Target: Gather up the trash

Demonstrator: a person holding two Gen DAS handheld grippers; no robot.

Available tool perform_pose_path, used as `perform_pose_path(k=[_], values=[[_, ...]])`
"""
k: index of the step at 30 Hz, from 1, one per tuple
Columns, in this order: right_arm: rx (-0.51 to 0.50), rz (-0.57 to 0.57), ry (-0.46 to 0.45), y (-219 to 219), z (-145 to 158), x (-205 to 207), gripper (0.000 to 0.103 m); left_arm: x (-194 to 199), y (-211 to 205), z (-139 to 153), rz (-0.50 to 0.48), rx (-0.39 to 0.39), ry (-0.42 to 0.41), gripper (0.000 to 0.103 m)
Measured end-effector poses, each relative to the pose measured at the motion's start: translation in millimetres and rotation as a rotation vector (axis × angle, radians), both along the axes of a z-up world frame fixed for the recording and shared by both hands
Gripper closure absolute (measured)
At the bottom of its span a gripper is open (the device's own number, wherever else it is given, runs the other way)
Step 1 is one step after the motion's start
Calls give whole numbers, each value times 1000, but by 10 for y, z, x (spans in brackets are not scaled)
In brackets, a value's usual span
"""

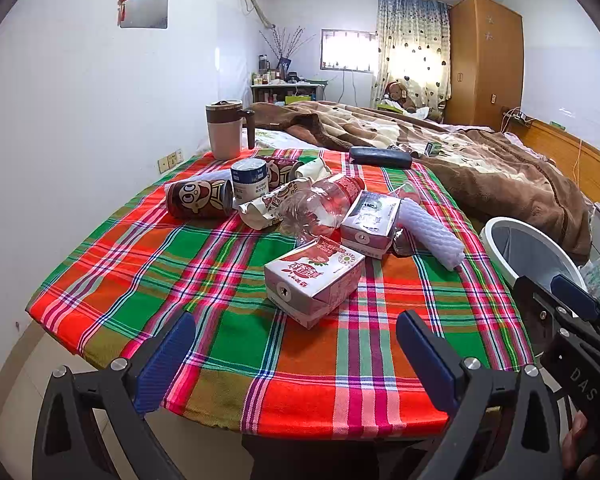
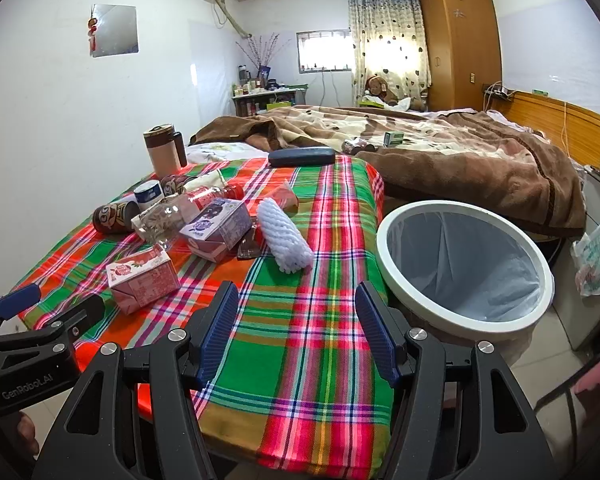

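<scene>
- Trash lies heaped mid-tabletop [image 1: 228, 320]: two cartons, the near carton [image 1: 314, 280] closest to us, a far carton [image 1: 370, 222] behind it, a crushed bottle [image 1: 320, 208], a can [image 1: 200, 199] on its side, and a white foam net [image 1: 430, 232].
- We see a white-rimmed bin [image 2: 464, 264] just beside the tabletop's right edge, lined with a bag.
- We hold the left gripper [image 1: 296, 356] with fingers wide apart, nothing between them, short of the near carton.
- Our right gripper [image 2: 296, 332] also stands open and empty, over the plaid cloth [image 2: 300, 360], between the trash and the bin.
</scene>
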State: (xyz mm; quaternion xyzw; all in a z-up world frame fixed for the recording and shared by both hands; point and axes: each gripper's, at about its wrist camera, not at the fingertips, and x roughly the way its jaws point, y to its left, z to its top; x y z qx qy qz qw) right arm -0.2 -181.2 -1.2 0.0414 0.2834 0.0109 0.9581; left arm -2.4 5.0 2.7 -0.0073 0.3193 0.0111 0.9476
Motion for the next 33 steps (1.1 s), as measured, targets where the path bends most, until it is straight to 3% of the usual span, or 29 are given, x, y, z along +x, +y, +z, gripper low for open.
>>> perform_pose_path(k=[33], values=[[0,-2,0,9,-8,22,41,-9,11,10,1,0,-5,1]])
